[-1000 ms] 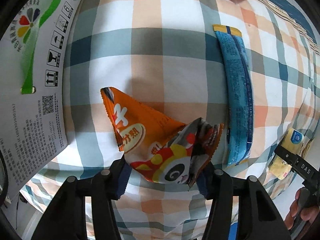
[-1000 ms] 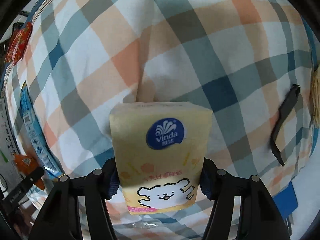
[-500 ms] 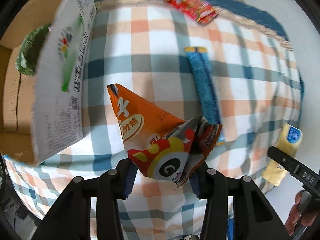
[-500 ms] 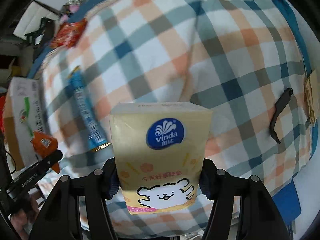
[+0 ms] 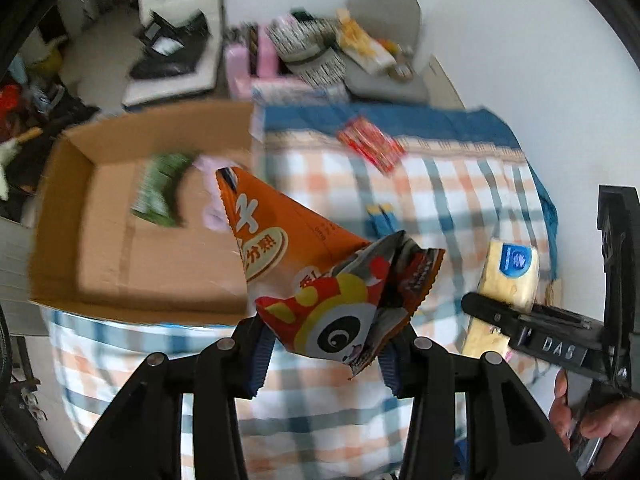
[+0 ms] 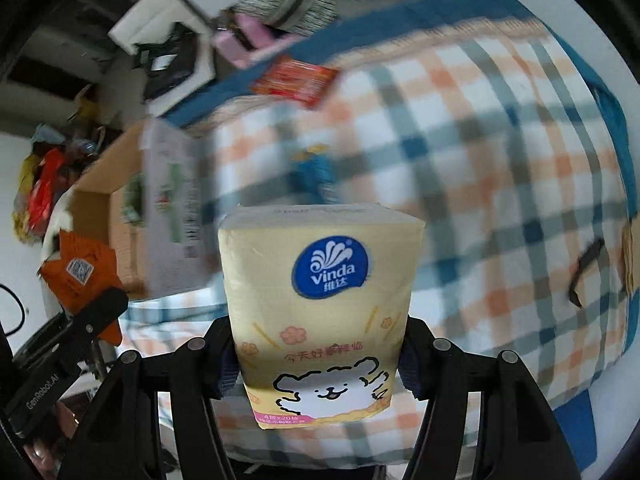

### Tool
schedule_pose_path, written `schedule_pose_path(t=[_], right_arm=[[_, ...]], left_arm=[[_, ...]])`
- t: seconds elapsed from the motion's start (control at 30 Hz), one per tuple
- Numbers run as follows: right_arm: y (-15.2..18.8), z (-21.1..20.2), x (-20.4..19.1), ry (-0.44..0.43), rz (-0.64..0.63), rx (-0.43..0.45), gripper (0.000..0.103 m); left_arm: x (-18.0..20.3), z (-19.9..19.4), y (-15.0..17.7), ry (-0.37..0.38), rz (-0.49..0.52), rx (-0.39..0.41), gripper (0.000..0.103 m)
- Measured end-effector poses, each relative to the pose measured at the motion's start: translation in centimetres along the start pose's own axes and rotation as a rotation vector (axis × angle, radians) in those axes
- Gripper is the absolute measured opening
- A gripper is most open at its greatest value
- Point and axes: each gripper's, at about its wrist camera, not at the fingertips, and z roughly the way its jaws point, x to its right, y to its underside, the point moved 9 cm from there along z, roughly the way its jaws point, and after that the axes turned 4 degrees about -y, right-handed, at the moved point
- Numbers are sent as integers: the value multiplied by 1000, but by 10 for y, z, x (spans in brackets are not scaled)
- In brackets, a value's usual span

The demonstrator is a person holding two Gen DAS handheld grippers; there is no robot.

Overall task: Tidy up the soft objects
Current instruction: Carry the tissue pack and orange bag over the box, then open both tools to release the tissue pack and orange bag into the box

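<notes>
Green packet (image 5: 160, 190) in box (image 5: 56, 216), left view only

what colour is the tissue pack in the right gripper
Pale yellow tissue pack with a blue round logo; clearest in the right wrist view.

Bright daylight, motion-blurred background, fisheye-warped edges.

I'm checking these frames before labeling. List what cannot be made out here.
- Box contents, left wrist view: motion blur smears the green packet and a pale item beside it.
- Blue packet, right wrist view: blurred, print unreadable.
- Tissue pack bottom, right wrist view: hidden behind the right gripper.
- Snack bag lower edge, left wrist view: hidden between the left gripper fingers.
</notes>
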Motion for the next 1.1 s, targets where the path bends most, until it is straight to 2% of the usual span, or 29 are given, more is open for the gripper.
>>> schedule_pose_path(t=[0.1, 0.27, 0.5, 0.67, 0.8, 1.1], right_arm=[[4, 4, -51, -32, -54, 5, 65], [12, 17, -130, -50, -150, -4, 65], [10, 52, -214, 0, -221, -11, 65], [2, 81, -240, 54, -223, -32, 65], [2, 110, -246, 95, -199, -72, 65], [-12, 171, -236, 180, -152, -161, 65]], left_arm=[[-39, -24, -10, -58, -12, 56, 42], [-107, -34, -21, -143, -47, 102, 42], [-186, -13, -31, -233, -50, 54, 41], [-233, 21, -46, -268, -58, -11, 41], [-259, 51, -58, -252, -78, -74, 42], [-282, 123, -79, -194, -90, -244, 42]])
